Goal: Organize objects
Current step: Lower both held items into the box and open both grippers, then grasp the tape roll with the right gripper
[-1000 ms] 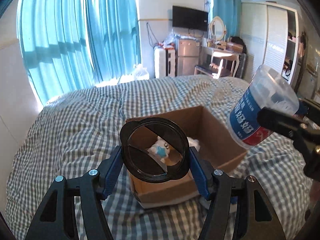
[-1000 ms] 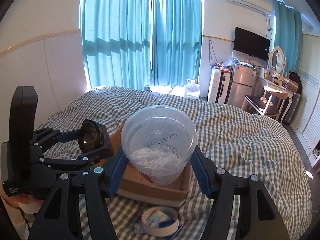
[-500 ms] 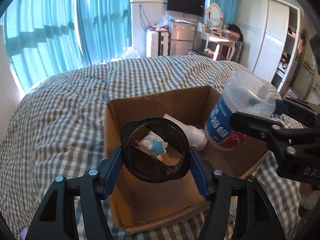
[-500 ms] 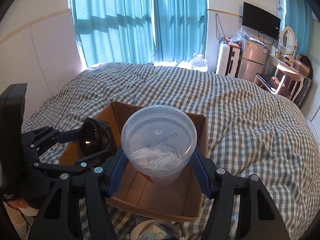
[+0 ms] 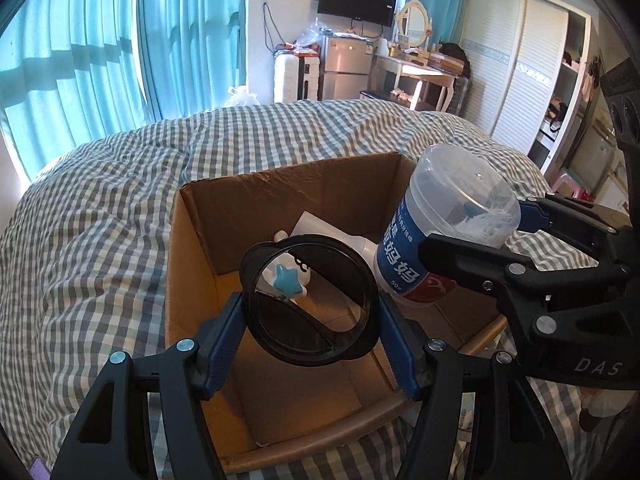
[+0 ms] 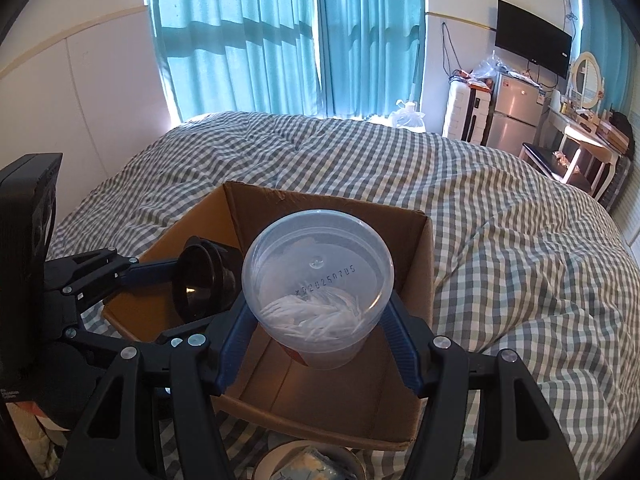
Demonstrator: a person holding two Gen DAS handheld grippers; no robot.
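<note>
The left claw (image 5: 312, 312) is gripping a dark round lid-like piece (image 5: 310, 304) by its edges, its blue pads (image 5: 226, 332) pressing on either side, and it is hanging above the near half of the cardboard box (image 5: 192, 264). The right claw (image 6: 320, 316) is clamping a clear plastic tub with a blue label (image 5: 440, 236), the tub's closed end facing the camera in the right wrist view, and it is hanging over the box's right-hand part, just beside the dark piece. Both held things are lying straight ahead of and below their claws' line toward the box floor, so the coming move looks like a short drop rather than a reach; neither hand seems clearly nearer. The tub's long axis is tilting down toward the box interior. Inside the box, toward its far wall, a white toy with a blue star (image 5: 286, 282) and a white bottle-like thing (image 5: 320, 228) are lying. The box is sitting on the checked bed cover (image 5: 100, 208), and just outside the box's near edge a roll of tape (image 6: 308, 462) is lying.
</note>
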